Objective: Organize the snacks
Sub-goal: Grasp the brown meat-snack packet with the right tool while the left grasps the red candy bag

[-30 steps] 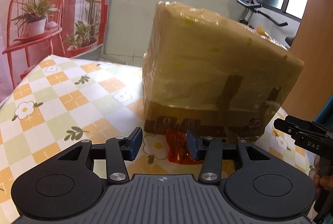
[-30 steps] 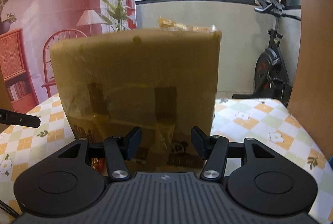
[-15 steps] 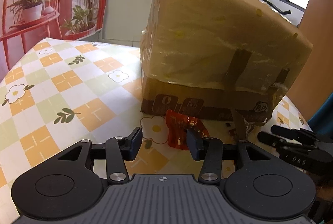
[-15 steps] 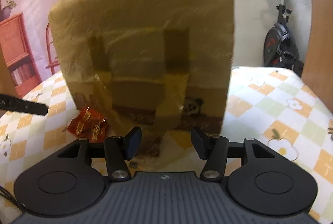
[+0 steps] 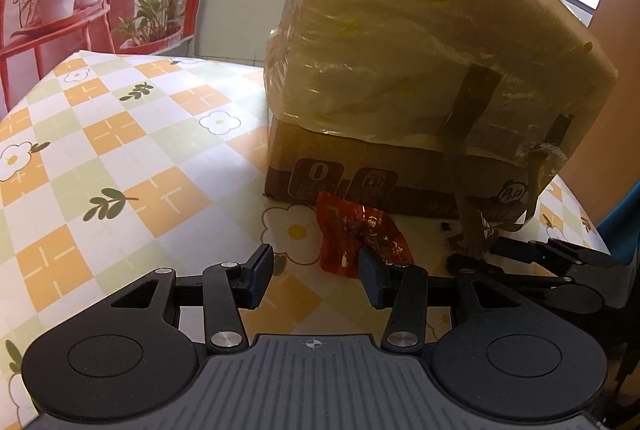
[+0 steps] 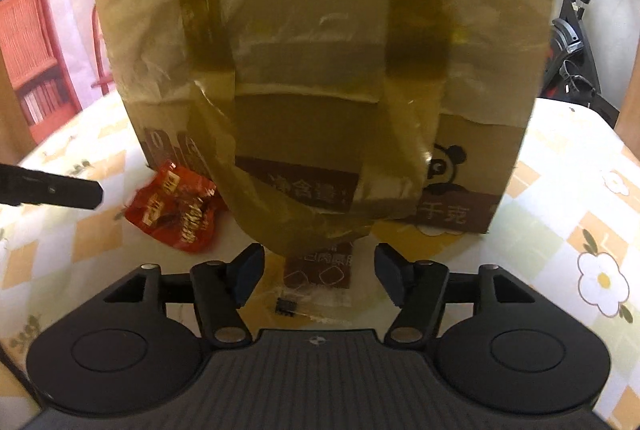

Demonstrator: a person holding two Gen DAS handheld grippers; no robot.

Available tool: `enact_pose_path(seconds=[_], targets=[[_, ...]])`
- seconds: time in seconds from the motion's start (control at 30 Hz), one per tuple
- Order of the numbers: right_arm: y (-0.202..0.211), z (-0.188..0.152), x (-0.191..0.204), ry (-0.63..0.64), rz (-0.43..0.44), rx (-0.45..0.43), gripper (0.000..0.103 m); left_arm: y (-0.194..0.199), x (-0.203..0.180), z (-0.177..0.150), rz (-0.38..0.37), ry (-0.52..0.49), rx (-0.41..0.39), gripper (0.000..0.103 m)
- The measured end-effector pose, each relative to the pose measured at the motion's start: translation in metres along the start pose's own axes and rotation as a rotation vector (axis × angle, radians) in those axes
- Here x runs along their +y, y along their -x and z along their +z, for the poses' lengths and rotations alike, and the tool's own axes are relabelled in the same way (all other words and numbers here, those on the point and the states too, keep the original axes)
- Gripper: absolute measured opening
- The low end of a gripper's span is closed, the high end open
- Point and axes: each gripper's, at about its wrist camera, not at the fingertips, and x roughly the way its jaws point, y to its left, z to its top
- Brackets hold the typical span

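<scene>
A big cardboard box (image 5: 420, 70) wrapped in yellowish tape stands on the checked tablecloth (image 5: 120, 150). A red snack packet (image 5: 360, 242) lies at its front foot. My left gripper (image 5: 316, 272) hovers open just short of the packet, whose near edge sits by the right fingertip. In the right wrist view the box (image 6: 320, 50) fills the frame, with the red packet (image 6: 176, 210) to its left. A small brown packet in clear wrap (image 6: 318, 272) lies on the cloth between the fingers of my right gripper (image 6: 316, 272). Its jaws are opening and the pads do not touch the packet.
The right gripper's tips (image 5: 540, 262) reach in at the box's near corner, close to my left gripper. A left finger (image 6: 52, 188) points in from the left edge. An exercise bike (image 6: 576, 42) stands beyond the table. A wooden panel (image 5: 616, 50) rises to the right.
Both grippers have sunk toward the table and tipped downward. The right jaws have spread wider. The red packet and the small brown packet have come into the right wrist view.
</scene>
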Motion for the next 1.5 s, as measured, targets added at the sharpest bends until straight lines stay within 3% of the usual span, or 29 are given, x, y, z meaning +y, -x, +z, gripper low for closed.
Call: enact_pose_path(seconds=[0.07, 0.13, 0.33, 0.67, 1.1, 1.17, 1.2, 1.23, 1.47, 1.5], targets=[[-0.004, 0.000, 0.002, 0.019, -0.019, -0.004, 0.061, -0.006, -0.002, 0.000, -0.003, 0.002, 0.009, 0.052], [-0.003, -0.002, 0.004, 0.044, -0.039, -0.012, 0.050, -0.011, -0.005, 0.000, -0.011, 0.005, 0.014, 0.057], [0.007, -0.013, -0.002, 0.007, -0.032, -0.039, 0.047, -0.032, -0.018, 0.004, -0.019, 0.007, 0.016, 0.065], [0.006, -0.014, -0.004, 0.000, -0.017, -0.058, 0.047, -0.062, -0.038, 0.003, 0.027, -0.026, 0.013, 0.064], [0.008, -0.015, -0.006, -0.008, -0.007, -0.066, 0.047, -0.070, -0.066, -0.010, 0.133, -0.070, -0.057, 0.065], [0.008, -0.015, -0.006, -0.010, -0.005, -0.066, 0.047, -0.069, -0.066, -0.012, 0.120, -0.069, -0.063, 0.054], [0.008, -0.015, -0.006, -0.010, -0.005, -0.067, 0.047, -0.067, -0.066, -0.013, 0.084, -0.068, -0.064, 0.039], [0.008, -0.015, -0.006, -0.010, -0.005, -0.067, 0.047, -0.065, -0.069, -0.013, 0.067, -0.065, -0.062, 0.034], [0.009, -0.015, -0.007, -0.017, 0.000, -0.069, 0.046, -0.052, -0.077, -0.028, 0.059, -0.070, -0.068, 0.026], [0.009, -0.015, -0.007, -0.020, 0.004, -0.071, 0.046, -0.048, -0.077, -0.029, 0.054, -0.066, -0.074, 0.022]])
